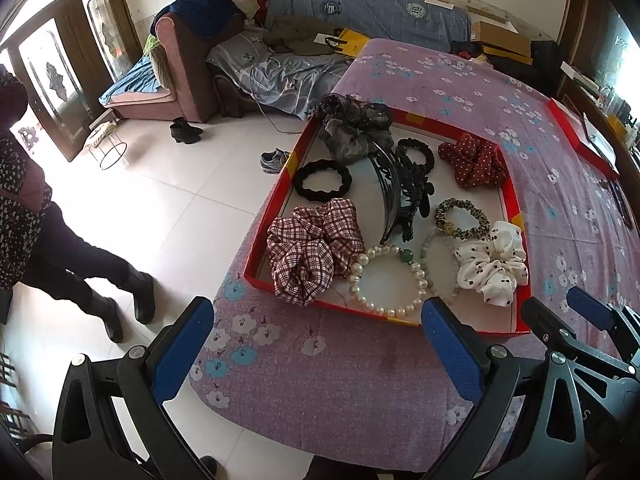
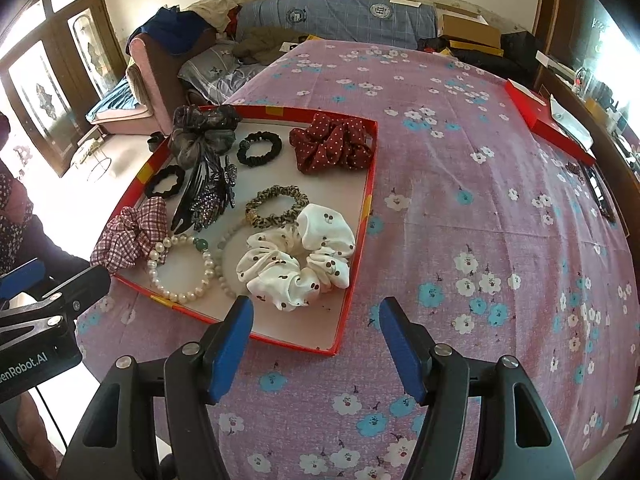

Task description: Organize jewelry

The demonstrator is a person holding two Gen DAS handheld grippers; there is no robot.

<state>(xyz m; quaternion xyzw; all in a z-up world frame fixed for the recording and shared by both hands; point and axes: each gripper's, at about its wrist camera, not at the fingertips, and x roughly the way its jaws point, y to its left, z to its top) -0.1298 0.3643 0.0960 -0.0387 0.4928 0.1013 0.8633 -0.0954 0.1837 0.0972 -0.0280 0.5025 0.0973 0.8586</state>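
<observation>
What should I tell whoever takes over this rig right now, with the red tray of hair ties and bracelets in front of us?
Left gripper: open, empty, hovering over the near left edge of the red tray.
Right gripper: open, empty, over the tray's near right corner.
In the tray: plaid scrunchie, pearl bracelet, pale jade bracelet, white dotted scrunchie, leopard hair tie, black hair claw, red dotted scrunchie, two black hair ties, grey scrunchie.
Red lid lies far right on the floral cloth.
Done: nothing visibly sorted; items lie mixed.
Left: grouping everything.
</observation>
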